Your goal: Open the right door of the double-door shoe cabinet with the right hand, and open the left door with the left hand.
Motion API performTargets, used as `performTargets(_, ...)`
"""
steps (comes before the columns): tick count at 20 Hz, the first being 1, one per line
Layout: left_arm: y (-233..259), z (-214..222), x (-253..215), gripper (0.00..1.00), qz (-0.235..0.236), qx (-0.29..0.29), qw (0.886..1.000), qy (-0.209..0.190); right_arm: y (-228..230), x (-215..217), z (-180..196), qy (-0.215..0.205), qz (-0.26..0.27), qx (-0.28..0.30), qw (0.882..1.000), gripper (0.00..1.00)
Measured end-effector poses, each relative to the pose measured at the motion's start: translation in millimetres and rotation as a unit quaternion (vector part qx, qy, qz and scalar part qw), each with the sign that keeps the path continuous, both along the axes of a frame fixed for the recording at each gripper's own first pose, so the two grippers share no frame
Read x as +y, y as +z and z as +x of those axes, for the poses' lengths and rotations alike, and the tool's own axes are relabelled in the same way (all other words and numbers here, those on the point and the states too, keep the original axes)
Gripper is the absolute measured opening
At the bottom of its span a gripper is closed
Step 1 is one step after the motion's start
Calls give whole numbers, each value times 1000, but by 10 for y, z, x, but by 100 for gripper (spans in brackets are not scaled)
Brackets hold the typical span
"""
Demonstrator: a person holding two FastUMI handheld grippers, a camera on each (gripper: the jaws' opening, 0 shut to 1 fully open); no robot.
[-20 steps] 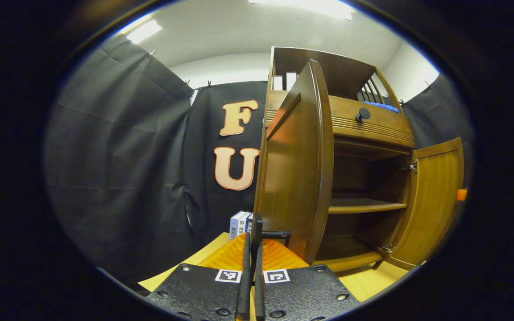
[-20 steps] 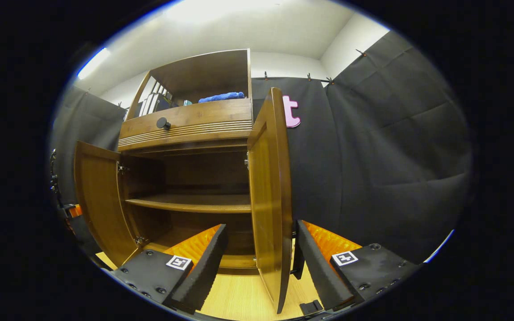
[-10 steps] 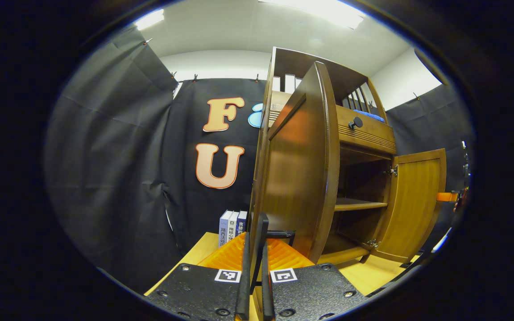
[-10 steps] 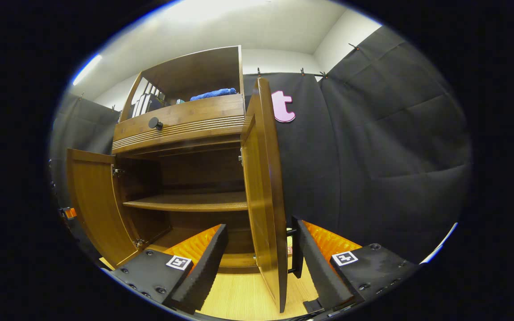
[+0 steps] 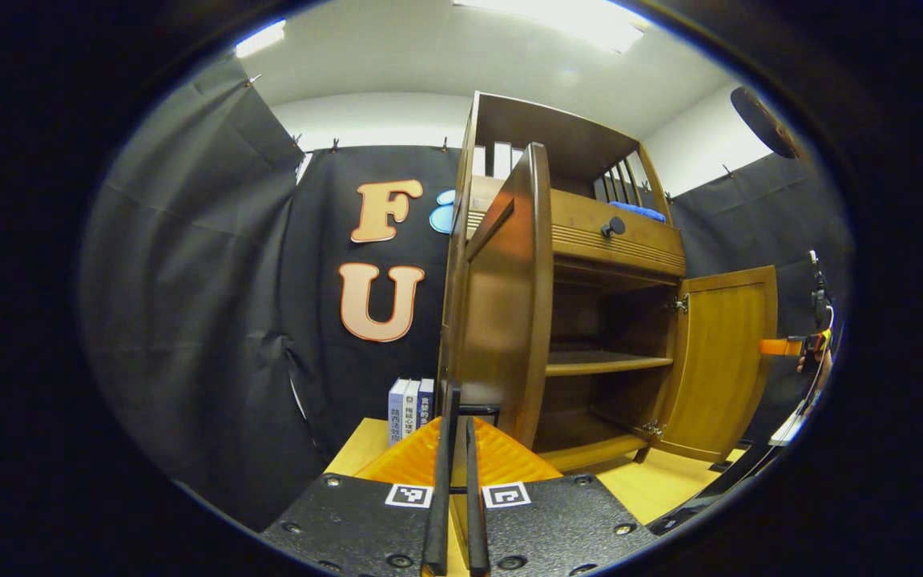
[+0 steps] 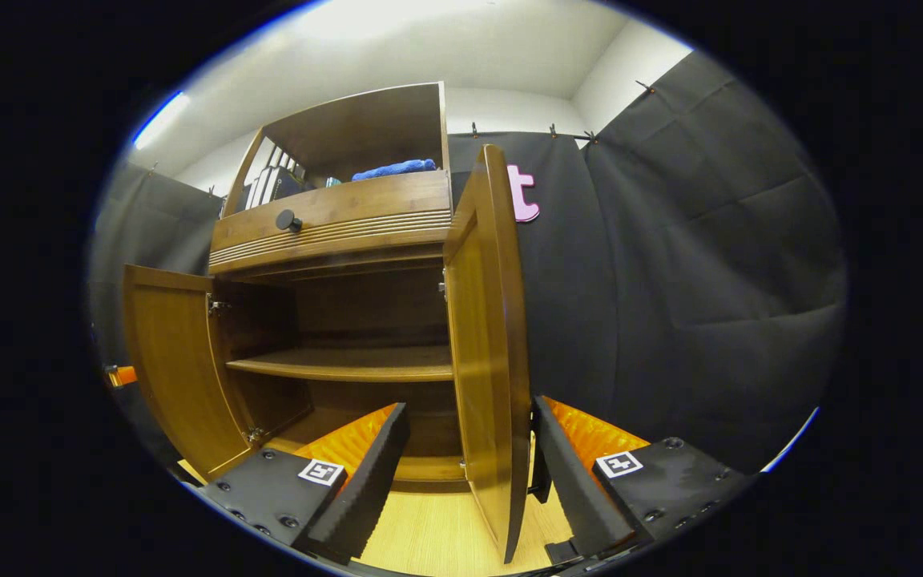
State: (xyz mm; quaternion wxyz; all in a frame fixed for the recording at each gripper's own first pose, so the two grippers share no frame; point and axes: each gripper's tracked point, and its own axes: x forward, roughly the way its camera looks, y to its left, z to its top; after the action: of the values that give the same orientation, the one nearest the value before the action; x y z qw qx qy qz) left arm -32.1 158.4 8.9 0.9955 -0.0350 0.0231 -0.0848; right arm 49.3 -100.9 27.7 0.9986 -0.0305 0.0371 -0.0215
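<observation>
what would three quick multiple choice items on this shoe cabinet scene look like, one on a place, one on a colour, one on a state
1. Where does the blue cloth lie?
A. on the lower inner shelf
B. in the open top compartment of the cabinet
C. on the floor

2. What colour is the drawer knob?
A. black
B. white
C. red

3. How do the two doors stand?
A. both shut
B. one open, one shut
C. both swung open

Answers:
1. B, the cloth sits above the drawer front in the right gripper view.
2. A, the knob shows dark against the brown wood.
3. C, the left door and right door both stand out from the front, baring the inner shelf.
</observation>
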Motion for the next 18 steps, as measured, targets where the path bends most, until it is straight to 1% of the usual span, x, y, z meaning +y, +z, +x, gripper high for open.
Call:
performTargets(1, 64, -62, -27, 6, -2, -7, 1000, 15, 8, 1, 8, 1, -1, -4, 1000, 99)
performTargets(3, 166, -174, -218, 6, -13, -17, 999, 31, 2, -25, 16, -2, -6, -7, 1000, 99)
performTargets(4, 192, -206, -327, 10, -19, -18, 999, 34, -4, -10, 20, 1, -7, -8, 1000, 100)
performTargets(7, 314, -222, -620, 10, -30, -26, 998, 41, -24, 35, 33, 13, -8, -6, 1000, 100)
performTargets(8, 349, -210, -721, 6, -33, -28, 998, 41, -25, 33, 36, 14, -10, -7, 1000, 100)
performTargets(9, 369, -204, -791, 10, -35, -32, 998, 41, -29, 31, 36, 15, -13, -7, 1000, 100)
performTargets(12, 415, -98, -1169, 6, -30, -36, 998, 32, -22, 6, 79, 12, -22, -12, 1000, 100)
performTargets(13, 409, -60, -1318, 6, -30, -33, 999, 24, -25, 3, 90, 11, -21, -14, 1000, 91)
performTargets(14, 409, -21, -1486, 10, -28, -33, 999, 13, -25, 30, 102, 14, -20, -15, 1000, 91)
performTargets(15, 400, 17, -1633, 13, -26, -35, 999, 5, -19, 27, 107, 15, -21, -16, 1000, 100)
performTargets(16, 390, 58, -1763, 10, -27, -36, 999, 0, -13, 24, 118, 16, -21, -17, 999, 99)
performTargets(18, 358, 128, -1970, 8, -25, -41, 999, -2, -16, 6, 119, 17, -23, -18, 999, 99)
